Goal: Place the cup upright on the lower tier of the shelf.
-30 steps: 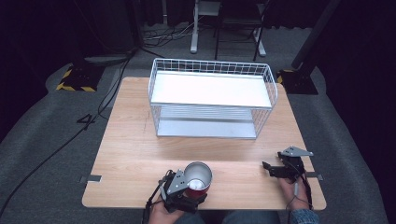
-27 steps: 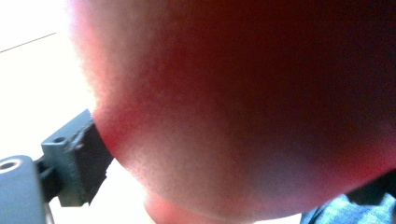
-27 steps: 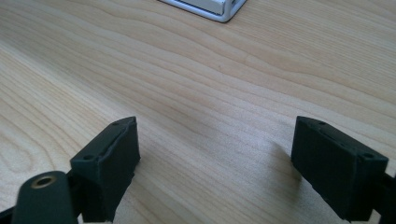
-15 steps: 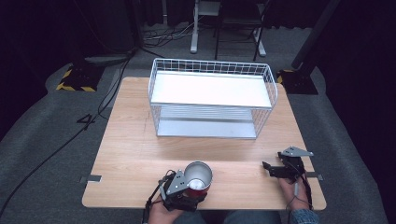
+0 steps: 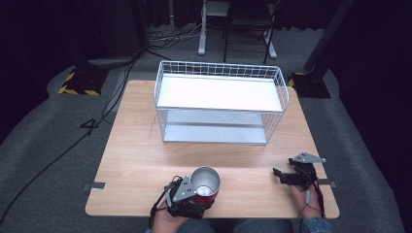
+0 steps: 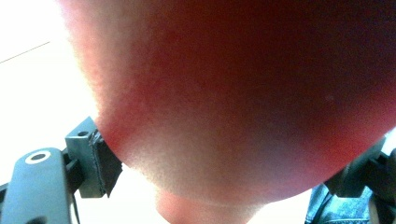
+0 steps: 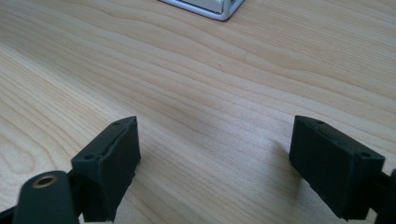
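Item one: left gripper (image 5: 201,191), at the near edge of the table (image 5: 136,160), just left of centre. I read it as clamped on the cup (image 5: 206,180), a red metal cup with a silver inside, mouth up. In the left gripper view the cup's red wall (image 6: 243,93) presses between the two jaws, a pad (image 6: 105,161) touching its side, so I judge the grip firm.

Item two: right gripper (image 5: 283,176), near the table's right front corner, well apart from the cup. Its jaws stand wide apart with nothing between them; the right gripper view shows bare wood grain (image 7: 210,93) under the pads (image 7: 119,154). I count it idle.

Item three: wire rack (image 5: 221,99), white, two tiers, at the far middle of the table. Both the upper shelf and the lower shelf look bare from above. A corner of its base (image 7: 219,11) shows at the top of the right gripper view.

Status, as I judge it: the pick-up is done, since the cup is in hand. I cannot tell from above whether it is lifted or resting on the wood. The likely remainder is the whole carry forward to the rack and the setting down on one of its shelves; which shelf, I cannot say. The release also remains.
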